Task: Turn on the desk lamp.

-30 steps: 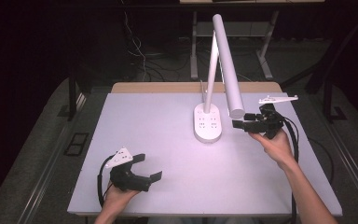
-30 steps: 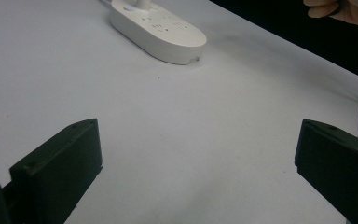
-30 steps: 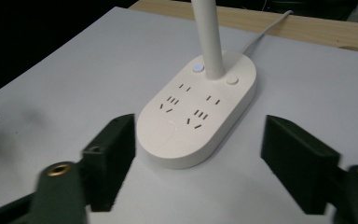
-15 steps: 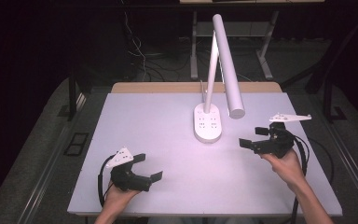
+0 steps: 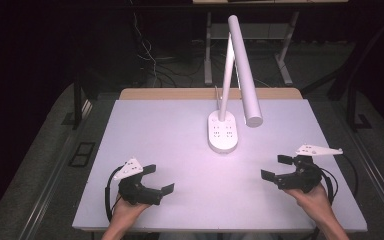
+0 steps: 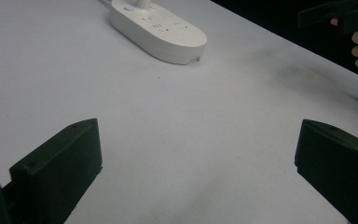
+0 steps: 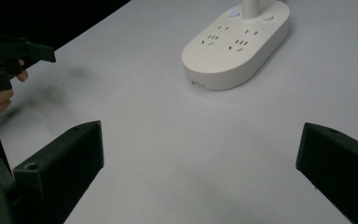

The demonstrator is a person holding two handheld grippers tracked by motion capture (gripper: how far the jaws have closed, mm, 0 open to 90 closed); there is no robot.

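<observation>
Lamp base [image 5: 223, 131] standing at 12 o'clock on desk [image 5: 180, 145]. Left gripper [image 5: 154, 181] at 7 o'clock, right gripper [image 5: 276, 167] at 5 o'clock: fingers spread wide, holding nothing, right pair just opened.

A dim lab or recording room. A plain white tabletop [image 5: 180, 130] stands on grey carpet, lit only by a white desk lamp [image 5: 237, 75] whose base [image 5: 223, 131] carries power sockets. Behind it, in the dark, loose cables [image 5: 155, 70] trail on the floor beside the metal legs of another table [image 5: 285, 65].
</observation>
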